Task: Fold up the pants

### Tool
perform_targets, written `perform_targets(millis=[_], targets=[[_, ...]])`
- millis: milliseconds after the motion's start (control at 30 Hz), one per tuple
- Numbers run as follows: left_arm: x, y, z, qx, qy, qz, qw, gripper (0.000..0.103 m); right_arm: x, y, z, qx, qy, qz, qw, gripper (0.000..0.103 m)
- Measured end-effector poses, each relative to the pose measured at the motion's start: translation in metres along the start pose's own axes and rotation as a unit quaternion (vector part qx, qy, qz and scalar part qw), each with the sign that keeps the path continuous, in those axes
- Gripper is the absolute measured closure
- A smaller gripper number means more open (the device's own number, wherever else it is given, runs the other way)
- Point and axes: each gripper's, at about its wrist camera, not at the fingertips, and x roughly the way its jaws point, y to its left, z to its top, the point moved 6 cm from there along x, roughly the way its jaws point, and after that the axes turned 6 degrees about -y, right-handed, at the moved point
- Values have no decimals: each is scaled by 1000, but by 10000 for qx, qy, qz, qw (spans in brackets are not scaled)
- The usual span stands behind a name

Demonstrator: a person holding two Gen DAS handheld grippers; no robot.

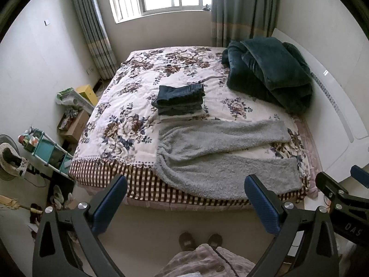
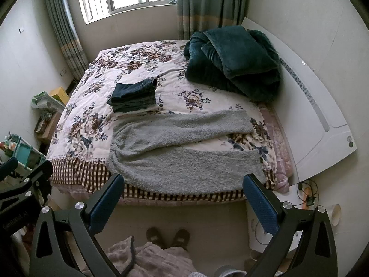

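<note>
Grey fleece pants (image 1: 214, 152) lie spread flat on the near part of the bed, waistband at the left, both legs running right; they also show in the right wrist view (image 2: 180, 147). My left gripper (image 1: 186, 184) is open and empty, held above the floor in front of the bed's near edge. My right gripper (image 2: 184, 182) is open and empty too, beside the left one at the same height. Neither touches the pants.
A stack of folded dark jeans (image 1: 181, 99) sits mid-bed behind the pants. A dark green blanket (image 1: 269, 71) is piled at the back right by the white headboard (image 1: 334, 106). Boxes and a shelf (image 1: 50, 152) crowd the floor at left. The person's slippers (image 1: 200, 240) show below.
</note>
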Motion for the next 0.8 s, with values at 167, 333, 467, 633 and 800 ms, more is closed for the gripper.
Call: perform_targets(millis=[167,333,467,633,800], targets=[[0,1,1,-2,7,5,10000,0,0,1,0,-17,3,-6,10000,0],[0,2,2,2,-7,18,10000,0,0,1,0,-5,-5,-8,10000,0],[-2,2,2,-1,-9,19,10000,0,-2,3,0,2,-9,-12,10000,0],[-2,2,4,5,-13,26,10000,0,-4,6,1,-12,-2,-15,10000,0],[-2,2,3,5,-15,19,10000,0,-4,4,1,-9,-2,-16,10000,0]])
